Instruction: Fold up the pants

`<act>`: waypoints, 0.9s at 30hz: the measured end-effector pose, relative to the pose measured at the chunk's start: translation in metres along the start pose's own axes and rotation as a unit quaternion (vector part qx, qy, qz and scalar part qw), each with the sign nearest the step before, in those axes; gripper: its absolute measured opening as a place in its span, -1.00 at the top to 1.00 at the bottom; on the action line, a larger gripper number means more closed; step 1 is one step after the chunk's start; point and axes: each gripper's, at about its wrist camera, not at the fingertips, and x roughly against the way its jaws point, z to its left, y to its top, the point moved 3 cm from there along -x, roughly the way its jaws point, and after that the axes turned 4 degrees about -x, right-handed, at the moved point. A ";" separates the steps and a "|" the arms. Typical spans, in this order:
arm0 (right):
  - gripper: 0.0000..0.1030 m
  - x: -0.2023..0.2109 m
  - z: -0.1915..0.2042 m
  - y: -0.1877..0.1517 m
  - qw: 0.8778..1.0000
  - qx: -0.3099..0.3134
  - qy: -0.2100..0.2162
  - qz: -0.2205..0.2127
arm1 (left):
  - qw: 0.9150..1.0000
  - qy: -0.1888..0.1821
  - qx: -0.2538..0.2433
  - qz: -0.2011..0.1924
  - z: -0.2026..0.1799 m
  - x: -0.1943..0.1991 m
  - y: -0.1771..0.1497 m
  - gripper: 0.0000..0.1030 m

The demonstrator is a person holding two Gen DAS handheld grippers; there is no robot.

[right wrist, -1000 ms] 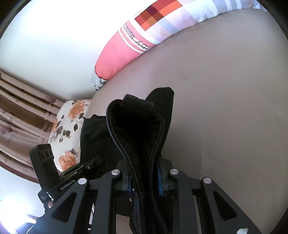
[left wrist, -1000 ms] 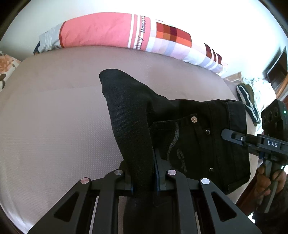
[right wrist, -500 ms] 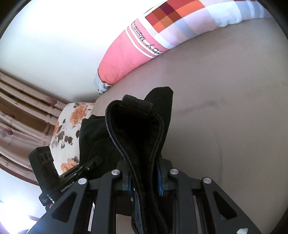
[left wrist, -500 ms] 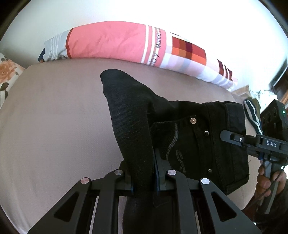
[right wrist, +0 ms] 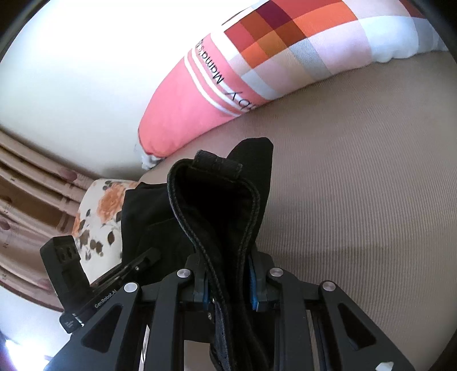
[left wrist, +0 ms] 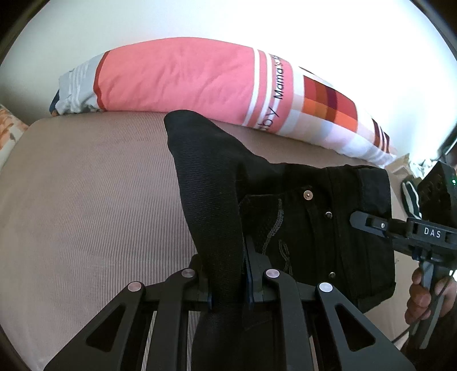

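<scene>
Pants (left wrist: 308, 228) hang black between my two claws above the bed (left wrist: 85, 214), lifted clear of its tan sheet. My left claw (left wrist: 227, 282) is pinched narrow on a bunched fold of leg, and my right claw (right wrist: 228, 282) is clamped the same way on the stitched waistband. Behind them a pink pillow (left wrist: 177, 82) lies along the bed's far edge by the wall.

- Strong daylight fills both views; the wall (left wrist: 328, 25) behind the long pillow (left wrist: 182, 77) is blown out to near white.
- The black pants (right wrist: 217, 205) lose fold detail in deep shadow.
- A soft shadow lies on the bed cover (right wrist: 357, 199) beside them.
- Fisheye bending and dark corners frame each view; the edges smear slightly.
</scene>
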 end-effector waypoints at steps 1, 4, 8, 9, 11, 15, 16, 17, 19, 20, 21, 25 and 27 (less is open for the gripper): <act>0.61 -0.003 -0.001 0.003 1.000 0.002 -0.005 -0.002 | 1.000 0.001 0.000 0.001 0.001 -0.004 0.002 0.68; 0.57 -0.019 -0.010 0.008 0.999 0.004 -0.045 -0.002 | 1.000 0.008 0.004 0.024 0.010 -0.029 0.000 0.66; 0.21 -0.034 -0.023 0.001 0.991 0.033 -0.130 -0.019 | 0.999 0.024 0.009 0.020 0.021 -0.044 -0.011 0.24; 0.09 -0.035 -0.026 -0.001 0.989 0.038 -0.143 -0.025 | 0.999 0.028 0.013 0.017 0.024 -0.045 -0.013 0.04; 0.03 -0.033 -0.031 -0.005 0.988 0.034 -0.145 -0.026 | 0.999 0.031 0.026 0.024 0.031 -0.050 -0.019 -0.10; 0.04 -0.025 -0.036 -0.018 0.988 0.032 -0.150 -0.023 | 0.998 0.029 0.044 0.020 0.037 -0.044 -0.029 -0.32; 0.03 -0.022 -0.036 -0.022 0.987 0.035 -0.156 -0.021 | 0.998 0.034 0.043 0.021 0.036 -0.042 -0.031 -0.34; 0.03 -0.018 -0.036 -0.028 0.986 0.038 -0.161 -0.020 | 0.998 0.042 0.041 0.023 0.034 -0.038 -0.035 -0.35; -0.07 -0.011 -0.035 -0.037 0.985 0.039 -0.168 -0.023 | 0.998 0.056 0.034 0.022 0.029 -0.028 -0.044 -0.35; -0.12 -0.006 -0.035 -0.042 0.983 0.041 -0.175 -0.026 | 0.997 0.067 0.028 0.021 0.026 -0.022 -0.049 -0.35; -0.22 -0.002 -0.033 -0.046 0.982 0.042 -0.181 -0.029 | 0.997 0.074 0.023 0.019 0.024 -0.016 -0.053 -0.35; -0.30 0.020 -0.021 -0.062 0.979 0.061 -0.188 -0.051 | 0.995 0.101 0.011 0.010 0.015 0.012 -0.074 -0.35; -0.30 0.033 -0.015 -0.073 0.976 0.067 -0.196 -0.063 | 0.994 0.113 0.005 0.003 0.008 0.028 -0.087 -0.35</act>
